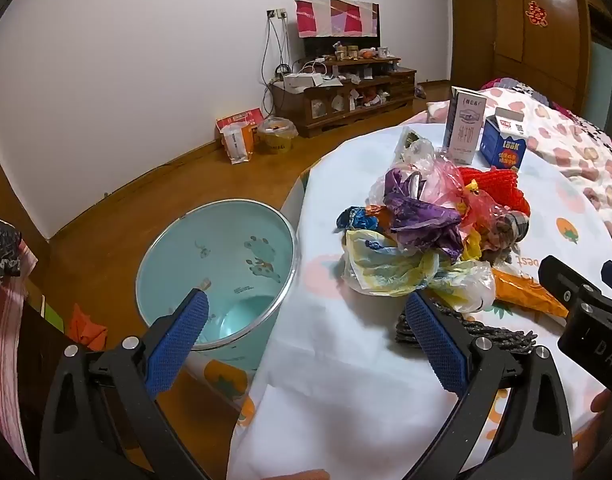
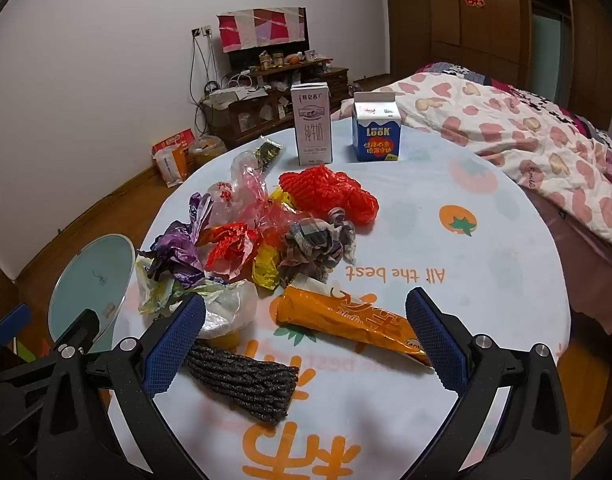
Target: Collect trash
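Observation:
A heap of crumpled plastic bags and wrappers (image 2: 250, 240) lies on the round table (image 2: 486, 264); it also shows in the left wrist view (image 1: 422, 232). An orange wrapper (image 2: 350, 322) and a dark woven strip (image 2: 246, 384) lie nearest. A red net (image 2: 330, 192) sits behind. My right gripper (image 2: 306, 332) is open and empty just above the orange wrapper and strip. My left gripper (image 1: 306, 328) is open and empty over the table's left edge, beside the light blue bin (image 1: 218, 272) on the floor.
A white milk carton (image 2: 312, 124) and a blue carton (image 2: 376, 128) stand at the table's far side. A bed with a heart-print quilt (image 2: 526, 136) lies to the right. A wooden TV cabinet (image 1: 346, 92) stands by the far wall, bags (image 1: 242, 136) beside it.

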Demonstrator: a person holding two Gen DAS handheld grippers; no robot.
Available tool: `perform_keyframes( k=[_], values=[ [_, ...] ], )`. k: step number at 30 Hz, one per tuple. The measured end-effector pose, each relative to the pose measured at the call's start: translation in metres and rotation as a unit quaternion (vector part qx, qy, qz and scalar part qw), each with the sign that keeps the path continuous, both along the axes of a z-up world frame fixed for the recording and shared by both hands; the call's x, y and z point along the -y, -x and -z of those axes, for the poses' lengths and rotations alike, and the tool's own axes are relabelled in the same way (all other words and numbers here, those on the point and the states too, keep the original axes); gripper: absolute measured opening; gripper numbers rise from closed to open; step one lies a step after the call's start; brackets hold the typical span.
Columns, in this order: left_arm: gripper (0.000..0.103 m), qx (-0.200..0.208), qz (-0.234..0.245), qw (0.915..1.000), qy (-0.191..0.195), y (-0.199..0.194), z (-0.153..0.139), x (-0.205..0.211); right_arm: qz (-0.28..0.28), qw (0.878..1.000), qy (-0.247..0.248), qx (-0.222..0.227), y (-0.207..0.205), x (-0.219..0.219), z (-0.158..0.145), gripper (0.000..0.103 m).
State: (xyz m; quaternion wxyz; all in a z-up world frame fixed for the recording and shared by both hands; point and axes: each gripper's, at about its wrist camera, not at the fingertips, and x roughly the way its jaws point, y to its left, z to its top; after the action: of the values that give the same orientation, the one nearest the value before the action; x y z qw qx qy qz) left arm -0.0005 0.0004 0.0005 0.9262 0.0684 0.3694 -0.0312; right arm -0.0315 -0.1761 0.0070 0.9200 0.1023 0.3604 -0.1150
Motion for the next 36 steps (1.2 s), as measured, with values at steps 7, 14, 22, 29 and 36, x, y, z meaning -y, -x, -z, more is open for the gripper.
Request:
perform_keyframes(
  k=[7,14,22,29,36],
  values=[
    [0.097,-0.011,-0.001,0.9999,0.008,-0.003,0.002,-0.004,-0.001,1.000,0.001,0.001,-0.001,-0.001,0.000,0.099],
    [0.097,-0.008,0.001,1.0000,0.003,0.001,0.001,0.002,0.002,1.000,0.002,0.001,-0.001,0.000,-0.001,0.099],
    [0.097,-0.011,0.012,0.9998,0.007,0.001,0.003,0.000,0.002,1.000,0.002,0.001,-0.001,-0.001,0.001,0.099],
    [0.097,-0.013,0.011,0.9998,0.007,0.001,0.002,-0.001,0.002,1.000,0.001,0.001,-0.001,0.001,0.001,0.099],
    [0.097,-0.013,0.008,0.9999,0.001,0.000,0.002,0.001,0.003,1.000,0.000,0.001,0.000,0.002,0.002,0.099]
  ],
)
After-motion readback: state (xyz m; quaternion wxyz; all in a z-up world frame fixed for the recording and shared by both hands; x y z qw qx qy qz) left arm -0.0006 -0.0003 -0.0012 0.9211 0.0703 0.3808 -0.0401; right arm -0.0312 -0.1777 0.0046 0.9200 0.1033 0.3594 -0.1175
